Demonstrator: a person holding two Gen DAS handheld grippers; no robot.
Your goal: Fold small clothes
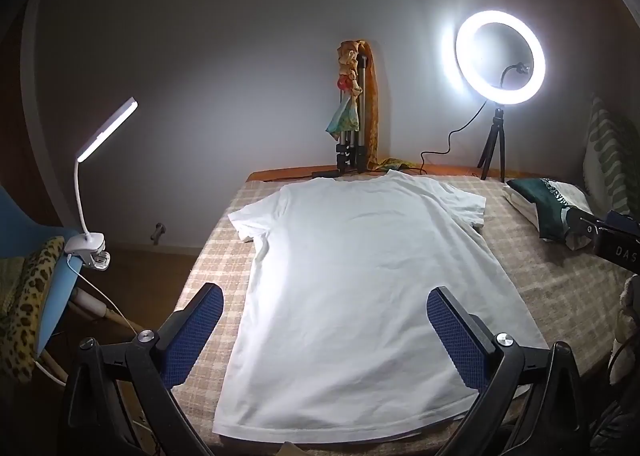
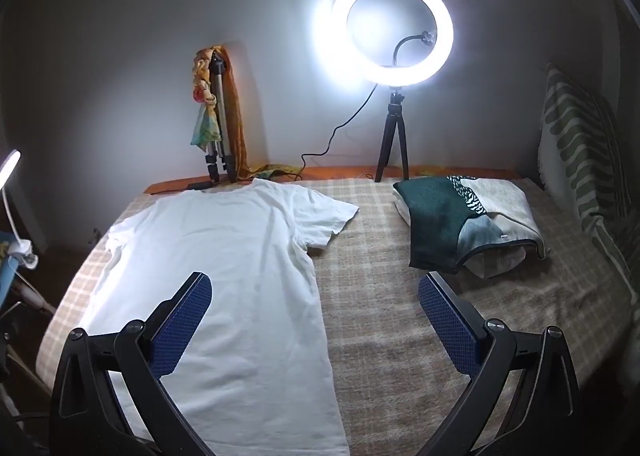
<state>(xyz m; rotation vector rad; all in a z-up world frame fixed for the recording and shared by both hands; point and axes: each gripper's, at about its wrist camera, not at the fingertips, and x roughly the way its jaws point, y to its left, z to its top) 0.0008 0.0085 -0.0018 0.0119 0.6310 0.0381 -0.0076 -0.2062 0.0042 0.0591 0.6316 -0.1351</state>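
A white T-shirt (image 1: pixel 352 276) lies spread flat on the checked beige blanket (image 1: pixel 560 296), collar at the far end, hem at the near edge. My left gripper (image 1: pixel 326 330) hovers open above the shirt's lower half, blue pads wide apart with nothing between them. In the right wrist view the same T-shirt (image 2: pixel 224 276) fills the left side. My right gripper (image 2: pixel 316 320) hangs open over the shirt's right edge and the bare blanket (image 2: pixel 400 336), holding nothing. The right gripper's black body (image 1: pixel 608 240) shows at the right edge of the left wrist view.
A folded green and cream garment pile (image 2: pixel 464 224) lies at the far right of the blanket. A lit ring light on a small tripod (image 2: pixel 394 28) and a folded tripod with scarves (image 2: pixel 218 116) stand at the back wall. A clip lamp (image 1: pixel 100 160) and blue chair (image 1: pixel 36 256) are left of the bed.
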